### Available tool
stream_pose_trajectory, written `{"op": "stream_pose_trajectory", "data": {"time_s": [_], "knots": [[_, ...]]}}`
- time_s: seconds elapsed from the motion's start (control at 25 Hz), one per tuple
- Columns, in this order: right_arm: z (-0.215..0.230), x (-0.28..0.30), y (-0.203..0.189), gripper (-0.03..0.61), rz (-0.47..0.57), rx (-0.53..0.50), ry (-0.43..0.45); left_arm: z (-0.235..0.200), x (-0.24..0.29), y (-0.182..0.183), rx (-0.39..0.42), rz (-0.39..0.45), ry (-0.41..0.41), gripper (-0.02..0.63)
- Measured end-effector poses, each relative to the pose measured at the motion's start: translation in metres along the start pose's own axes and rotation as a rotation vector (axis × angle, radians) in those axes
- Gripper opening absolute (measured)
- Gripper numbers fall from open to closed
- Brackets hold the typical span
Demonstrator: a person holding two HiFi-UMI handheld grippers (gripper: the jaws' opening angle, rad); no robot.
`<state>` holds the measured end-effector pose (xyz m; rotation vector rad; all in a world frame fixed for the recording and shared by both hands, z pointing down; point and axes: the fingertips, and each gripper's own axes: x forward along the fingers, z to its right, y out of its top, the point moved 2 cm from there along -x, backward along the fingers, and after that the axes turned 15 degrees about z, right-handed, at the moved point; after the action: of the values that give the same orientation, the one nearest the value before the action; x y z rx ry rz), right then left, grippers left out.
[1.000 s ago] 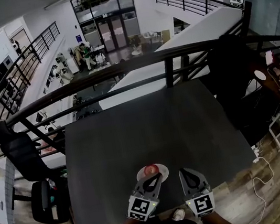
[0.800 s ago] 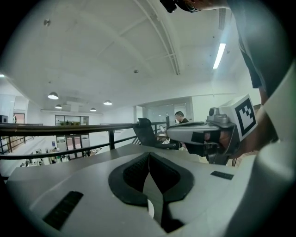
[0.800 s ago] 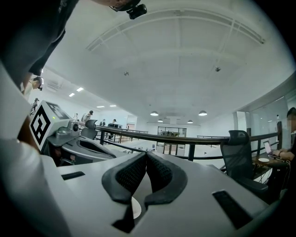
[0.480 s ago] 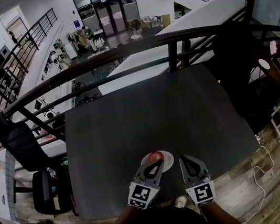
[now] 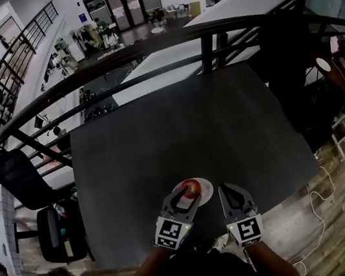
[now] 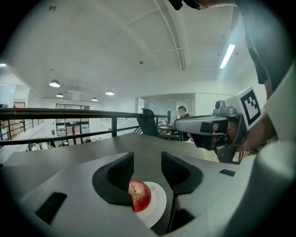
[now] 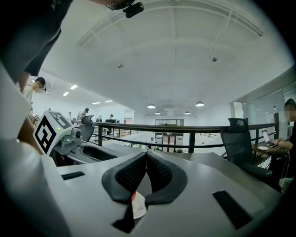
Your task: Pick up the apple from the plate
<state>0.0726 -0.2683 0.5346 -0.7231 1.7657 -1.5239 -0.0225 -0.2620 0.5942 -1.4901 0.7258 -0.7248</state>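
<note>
Red apple (image 6: pixel 140 195) sits on a white plate (image 6: pixel 159 203) just under the gap of the left tongs (image 6: pixel 147 158), whose jaws have just been opening and stand spread, not pinching it. Beside them, the right tongs (image 7: pixel 146 156) are pressed together and empty; their own view catches only a sliver of the plate.

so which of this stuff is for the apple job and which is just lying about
Job: red apple, white round plate, dark grey table, left gripper (fingers just opened, apple in their gap, ungripped).
Just about: right gripper (shut, empty), black office chair, black metal railing.
</note>
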Motion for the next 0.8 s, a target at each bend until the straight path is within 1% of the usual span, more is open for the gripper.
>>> {"op": "stream_pose_trajectory", "data": {"time_s": [0.04,0.08,0.16,0.4,0.6,0.68,0.8], "knots": [[0.0,0.0,-0.003,0.025,-0.011,0.002,-0.001,-0.001,0.001,-0.005,-0.004,-0.011,0.0,0.186],[0.0,0.001,-0.007,0.025,-0.016,0.007,-0.003,-0.003,0.002,-0.01,-0.004,-0.026,0.004,0.217],[0.0,0.002,-0.011,0.023,-0.026,0.016,-0.007,-0.007,0.003,-0.023,-0.004,-0.06,0.015,0.252],[0.0,0.004,-0.018,0.025,-0.041,0.024,-0.006,-0.02,0.006,-0.066,-0.029,-0.197,0.034,0.338],[-0.001,-0.001,-0.029,0.025,-0.078,0.031,-0.005,-0.028,0.01,-0.098,-0.071,-0.295,0.061,0.37],[-0.001,-0.003,-0.034,0.025,-0.086,0.036,-0.005,-0.029,0.013,-0.108,-0.083,-0.321,0.067,0.379],[-0.002,-0.004,-0.043,0.025,-0.103,0.051,-0.005,-0.03,0.019,-0.115,-0.077,-0.344,0.07,0.385]]}}
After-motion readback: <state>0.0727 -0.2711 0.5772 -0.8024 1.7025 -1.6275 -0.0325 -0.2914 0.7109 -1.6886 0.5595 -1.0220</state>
